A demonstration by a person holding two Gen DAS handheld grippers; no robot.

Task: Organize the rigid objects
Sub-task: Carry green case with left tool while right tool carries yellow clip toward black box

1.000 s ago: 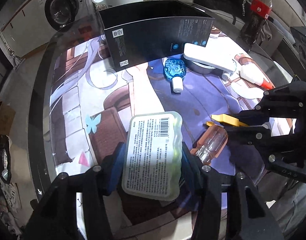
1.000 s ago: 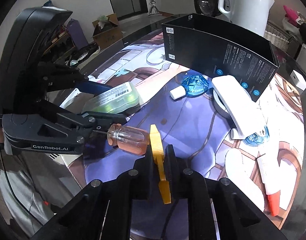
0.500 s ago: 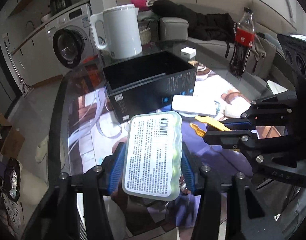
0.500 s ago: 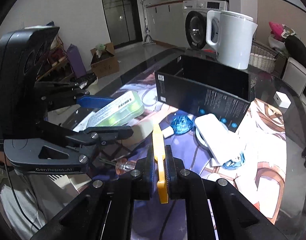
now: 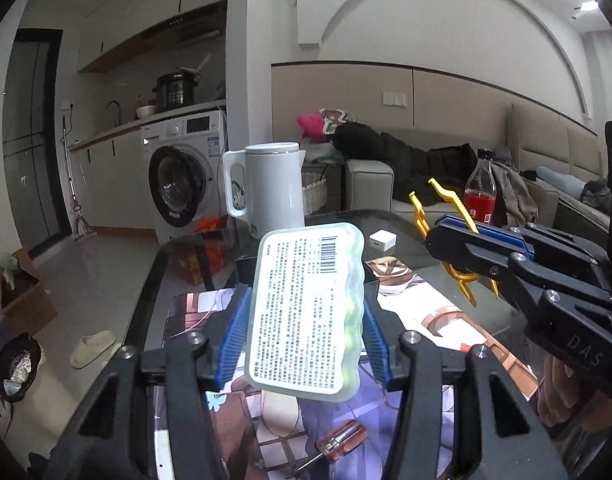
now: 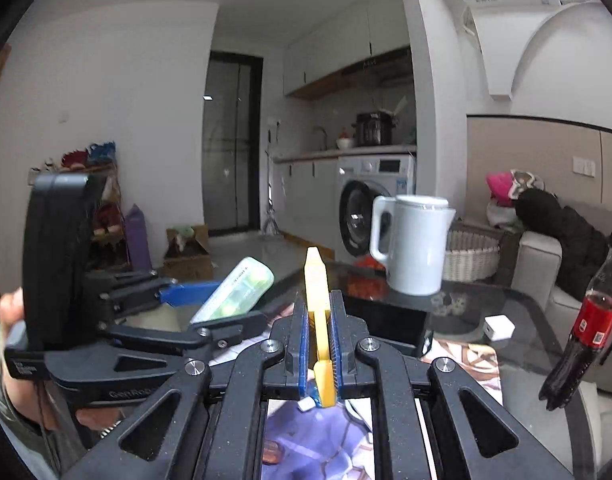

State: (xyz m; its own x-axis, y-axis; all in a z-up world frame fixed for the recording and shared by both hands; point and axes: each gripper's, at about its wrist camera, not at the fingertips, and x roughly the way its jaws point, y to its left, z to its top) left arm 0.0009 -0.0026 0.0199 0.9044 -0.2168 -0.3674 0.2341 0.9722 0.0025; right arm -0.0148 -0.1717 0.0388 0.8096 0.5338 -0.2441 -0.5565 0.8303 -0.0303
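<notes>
My left gripper (image 5: 304,332) is shut on a translucent green plastic case (image 5: 306,312) with a white printed label, held high above the table. It also shows in the right wrist view (image 6: 236,294), left of centre. My right gripper (image 6: 317,320) is shut on a yellow plastic clip (image 6: 318,320), held upright; the clip also shows in the left wrist view (image 5: 461,240) at the right. A screwdriver with an orange handle (image 5: 339,446) lies on the printed mat below. The black open box (image 6: 389,328) stands behind my right gripper.
A white kettle (image 5: 272,188) stands at the table's far edge. A cola bottle (image 6: 585,328) stands at the right and a small white cube (image 5: 381,239) lies on the glass table (image 5: 417,224). A washing machine (image 5: 186,184) and a sofa (image 5: 445,176) lie beyond.
Both grippers have lifted and tilted up from the table with their objects. The views now look across the room rather than down at the mat.
</notes>
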